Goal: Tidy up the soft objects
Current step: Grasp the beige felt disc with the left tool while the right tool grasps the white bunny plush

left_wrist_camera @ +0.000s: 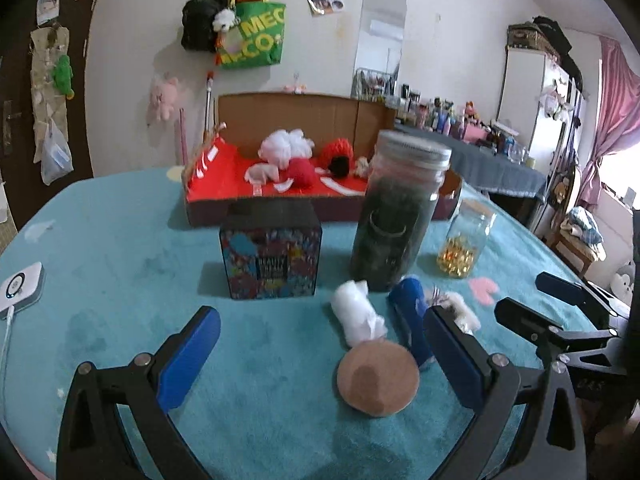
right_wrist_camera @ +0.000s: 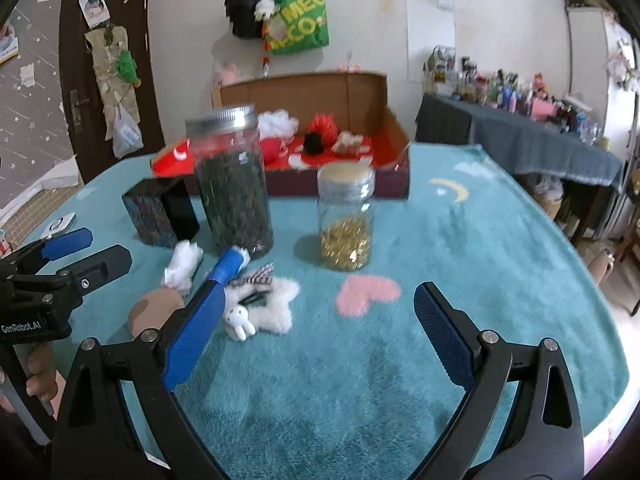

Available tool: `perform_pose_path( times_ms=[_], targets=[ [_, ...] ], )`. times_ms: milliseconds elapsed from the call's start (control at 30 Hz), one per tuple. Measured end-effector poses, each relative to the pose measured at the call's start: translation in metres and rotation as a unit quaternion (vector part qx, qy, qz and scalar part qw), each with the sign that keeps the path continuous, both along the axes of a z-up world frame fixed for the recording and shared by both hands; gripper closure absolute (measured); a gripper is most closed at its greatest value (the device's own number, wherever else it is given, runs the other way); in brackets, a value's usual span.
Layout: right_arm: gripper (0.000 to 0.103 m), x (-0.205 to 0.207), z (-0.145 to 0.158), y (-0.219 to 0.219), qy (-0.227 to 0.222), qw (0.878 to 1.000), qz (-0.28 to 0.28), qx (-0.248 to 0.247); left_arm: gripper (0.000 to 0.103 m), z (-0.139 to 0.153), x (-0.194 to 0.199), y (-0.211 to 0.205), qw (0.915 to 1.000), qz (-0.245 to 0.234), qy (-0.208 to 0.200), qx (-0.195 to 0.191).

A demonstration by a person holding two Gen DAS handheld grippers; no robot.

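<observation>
Several soft objects lie on the teal tablecloth: a white fluffy wad (left_wrist_camera: 358, 314) (right_wrist_camera: 182, 265), a blue roll (left_wrist_camera: 410, 320) (right_wrist_camera: 228, 265), a tan round puff (left_wrist_camera: 378, 378) (right_wrist_camera: 154, 312) and a white star plush with a small bunny (right_wrist_camera: 262, 310) (left_wrist_camera: 460, 308). My left gripper (left_wrist_camera: 320, 356) is open and empty, with the tan puff between its fingers. My right gripper (right_wrist_camera: 316, 334) is open and empty, its left finger (right_wrist_camera: 196, 332) beside the star plush. A red-lined cardboard box (left_wrist_camera: 224, 184) (right_wrist_camera: 394, 136) at the back holds white, red and black pom-poms.
A tall jar of dark leaves (left_wrist_camera: 396, 216) (right_wrist_camera: 232, 184), a small jar of gold pieces (left_wrist_camera: 466, 240) (right_wrist_camera: 346, 220) and a patterned square box (left_wrist_camera: 272, 252) (right_wrist_camera: 158, 212) stand mid-table. A white device (left_wrist_camera: 20, 284) lies at the left edge.
</observation>
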State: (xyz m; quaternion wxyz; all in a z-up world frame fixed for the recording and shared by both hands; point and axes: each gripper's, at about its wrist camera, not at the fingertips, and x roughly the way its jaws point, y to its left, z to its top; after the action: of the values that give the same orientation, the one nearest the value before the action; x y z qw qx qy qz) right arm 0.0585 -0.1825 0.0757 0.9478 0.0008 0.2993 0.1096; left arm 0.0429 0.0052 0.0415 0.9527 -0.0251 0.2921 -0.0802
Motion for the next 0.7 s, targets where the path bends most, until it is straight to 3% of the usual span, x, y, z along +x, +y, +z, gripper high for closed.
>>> perform_pose_path(
  times_ms=[367,500,600,700],
  targets=[
    [0.006,0.033,-0.02,0.011,0.1,0.991,0.09,0.007,0.001,-0.022,0.008,-0.003,0.9936,-0.077,0.082,0.007],
    [0.007,0.042,-0.023,0.021,0.113,0.987,0.115,-0.028,0.011,-0.029,0.013,-0.009,0.9887,-0.105,0.106,0.017],
    [0.017,0.045,-0.025,0.029,0.114,0.984,0.131,-0.048,0.016,-0.031,0.013,-0.017,0.9869,-0.119,0.101,0.041],
    [0.04,0.043,-0.024,0.033,0.104,0.983,0.139,-0.058,0.036,-0.029,0.012,-0.022,0.9836,-0.145,0.097,0.046]
  ],
)
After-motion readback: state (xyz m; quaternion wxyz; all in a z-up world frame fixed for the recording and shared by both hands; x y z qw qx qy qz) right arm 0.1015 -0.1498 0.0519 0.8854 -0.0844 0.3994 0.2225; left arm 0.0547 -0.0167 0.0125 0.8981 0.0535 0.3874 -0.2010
